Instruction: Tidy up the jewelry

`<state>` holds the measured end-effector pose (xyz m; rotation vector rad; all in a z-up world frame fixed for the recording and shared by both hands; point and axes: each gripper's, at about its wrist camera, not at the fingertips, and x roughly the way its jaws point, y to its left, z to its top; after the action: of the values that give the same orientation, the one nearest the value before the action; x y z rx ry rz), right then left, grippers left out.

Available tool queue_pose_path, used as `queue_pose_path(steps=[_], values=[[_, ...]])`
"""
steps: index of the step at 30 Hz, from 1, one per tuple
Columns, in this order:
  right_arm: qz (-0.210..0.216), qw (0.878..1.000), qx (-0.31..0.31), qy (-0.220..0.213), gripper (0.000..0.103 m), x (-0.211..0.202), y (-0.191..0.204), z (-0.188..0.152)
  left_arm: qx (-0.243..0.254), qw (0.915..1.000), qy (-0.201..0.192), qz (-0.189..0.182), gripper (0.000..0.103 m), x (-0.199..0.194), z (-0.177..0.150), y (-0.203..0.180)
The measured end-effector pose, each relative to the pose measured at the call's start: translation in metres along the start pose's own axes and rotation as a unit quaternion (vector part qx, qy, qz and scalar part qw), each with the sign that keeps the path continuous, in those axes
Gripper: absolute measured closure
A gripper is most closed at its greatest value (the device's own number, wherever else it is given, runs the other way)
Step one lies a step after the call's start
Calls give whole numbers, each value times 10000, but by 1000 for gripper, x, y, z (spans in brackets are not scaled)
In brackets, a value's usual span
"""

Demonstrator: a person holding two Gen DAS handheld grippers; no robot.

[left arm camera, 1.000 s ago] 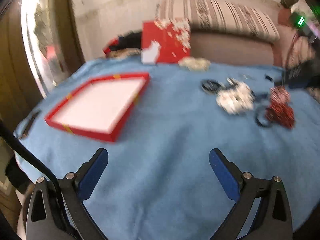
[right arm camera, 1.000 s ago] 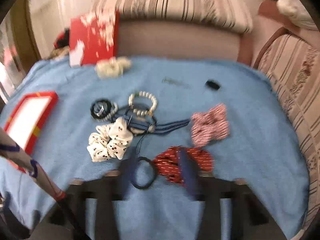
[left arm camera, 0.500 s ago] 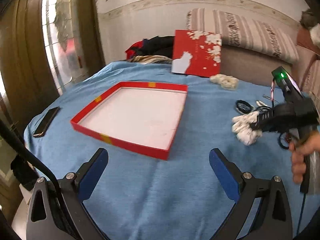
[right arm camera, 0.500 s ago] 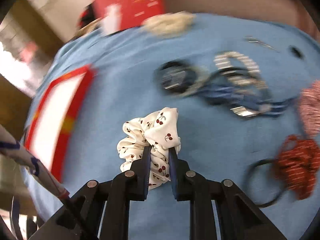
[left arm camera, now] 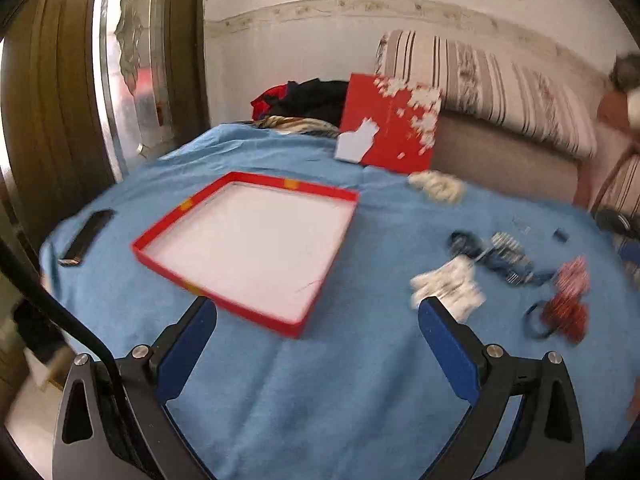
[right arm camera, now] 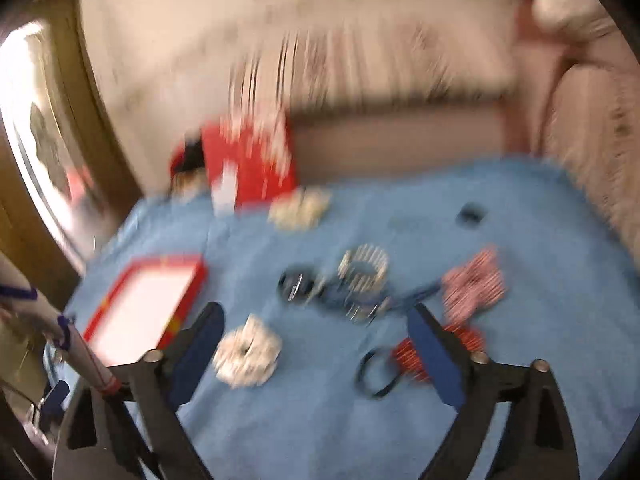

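Note:
The white cherry-print scrunchie [right arm camera: 246,356] lies loose on the blue cloth, just right of the red tray [right arm camera: 168,259]. My right gripper [right arm camera: 316,316] hovers above it. Its jaws are opening wide and nothing is pressed between the pads. The scrunchie sits close under the left finger. Farther right lie a red scrunchie [right arm camera: 408,356], a black hair tie [right arm camera: 376,376], a pink-striped scrunchie [right arm camera: 474,284], a bead bracelet [right arm camera: 364,266] and a black bracelet [right arm camera: 298,282]. My left gripper [left arm camera: 316,312] is open and holds nothing. It hangs over the cloth in front of the red tray [left arm camera: 288,184], with the white scrunchie [left arm camera: 448,284] to its right.
A red lid [left arm camera: 390,136] leans on the sofa back behind the table. A cream scrunchie [left arm camera: 438,188] lies in front of it. A dark phone [left arm camera: 86,236] rests near the left edge. A small black clip [right arm camera: 472,214] sits far right. The right wrist view is blurred.
The right gripper, shut on the white scrunchie half a second ago, has let it go near the tray, opened wide and pulled back and up. The left gripper rose a little.

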<state>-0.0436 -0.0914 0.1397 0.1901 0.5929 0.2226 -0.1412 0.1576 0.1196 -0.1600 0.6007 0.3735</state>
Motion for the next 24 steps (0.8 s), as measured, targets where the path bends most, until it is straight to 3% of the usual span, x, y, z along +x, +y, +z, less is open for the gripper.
queue_pose_path(steps=[1, 4, 6, 8, 12, 24], values=[[-91, 9997, 141, -152, 6, -10, -14, -8, -54, 9999, -52, -108, 2, -2, 6, -5], [-155, 9960, 818, 335, 10, -2, -51, -28, 72, 9995, -45, -315, 2, -3, 20, -20], [-362, 9900, 1047, 877, 30, 11, -71, -45, 276, 9988, 26, -411, 2, -3, 25, -28], [-805, 9852, 983, 1151, 31, 11, -81, -61, 582, 9974, 87, -409, 2, -2, 26, -37], [-1025, 9792, 1026, 1416, 31, 15, -100, -77, 1067, 9920, 406, -547, 2, 9, 20, -50], [-237, 9814, 804, 1726, 31, 34, -95, -78, 841, 9827, 1380, -904, 2, 69, 5, -48]])
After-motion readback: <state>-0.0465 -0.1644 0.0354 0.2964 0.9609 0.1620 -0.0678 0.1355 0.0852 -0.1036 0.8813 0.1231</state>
